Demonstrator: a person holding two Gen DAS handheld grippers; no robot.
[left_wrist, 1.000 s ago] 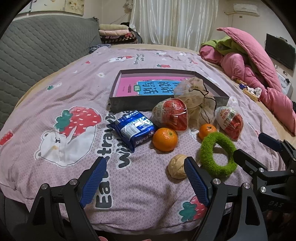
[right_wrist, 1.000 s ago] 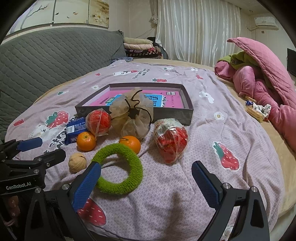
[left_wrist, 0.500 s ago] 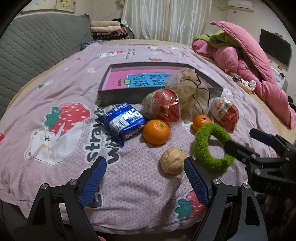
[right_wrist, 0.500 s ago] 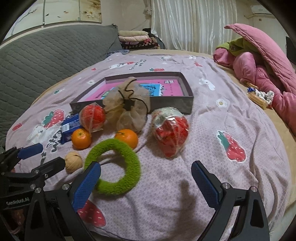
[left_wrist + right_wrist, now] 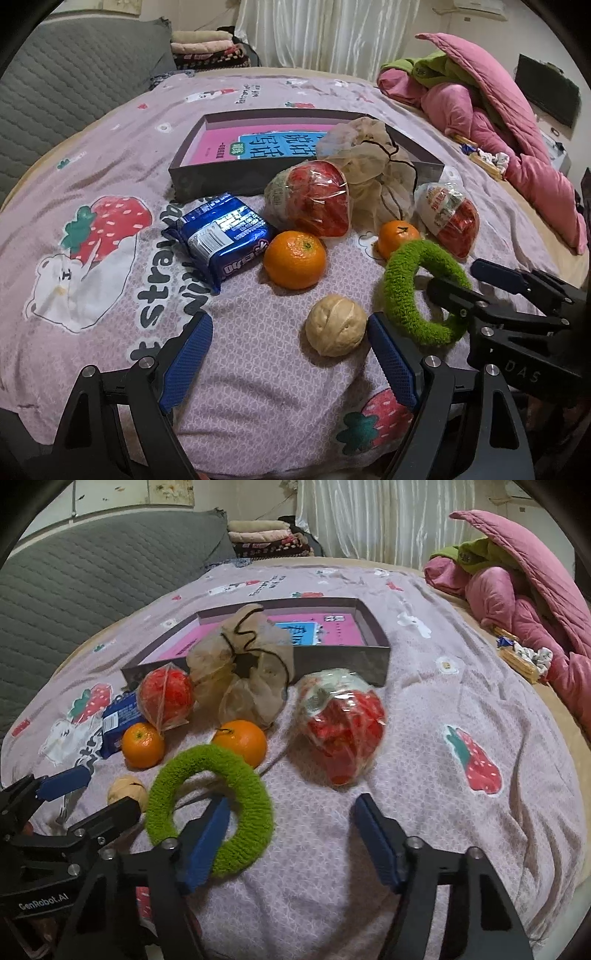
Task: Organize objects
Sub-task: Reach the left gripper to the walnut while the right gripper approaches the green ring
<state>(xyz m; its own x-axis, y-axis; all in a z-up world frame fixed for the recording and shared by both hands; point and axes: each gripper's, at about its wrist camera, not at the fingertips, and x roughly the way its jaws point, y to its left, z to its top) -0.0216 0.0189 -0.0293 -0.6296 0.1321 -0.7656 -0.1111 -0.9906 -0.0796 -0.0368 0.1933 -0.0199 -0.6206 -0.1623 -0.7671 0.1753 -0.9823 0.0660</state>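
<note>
On the strawberry bedspread lie a blue snack pack (image 5: 221, 236), two oranges (image 5: 295, 259) (image 5: 397, 234), a walnut (image 5: 336, 325), a green fuzzy ring (image 5: 421, 291), two red snack bags (image 5: 312, 203) (image 5: 448, 218) and a beige mesh pouch (image 5: 373, 173), all in front of a dark shallow box (image 5: 207, 173) with a pink book. My left gripper (image 5: 290, 363) is open, its right finger beside the walnut. My right gripper (image 5: 291, 840) is open, its left finger inside the green ring (image 5: 210, 808), just short of a red bag (image 5: 343, 723).
A pink and green quilt heap (image 5: 498, 107) lies at the far right. A grey padded headboard (image 5: 74, 576) is at the left, with folded blankets (image 5: 266, 539) behind. The bed's edge is close below both grippers.
Both grippers have moved forward and down toward the objects. The right gripper's left finger now sits inside the green ring; the left gripper's right finger has come up beside the walnut.
</note>
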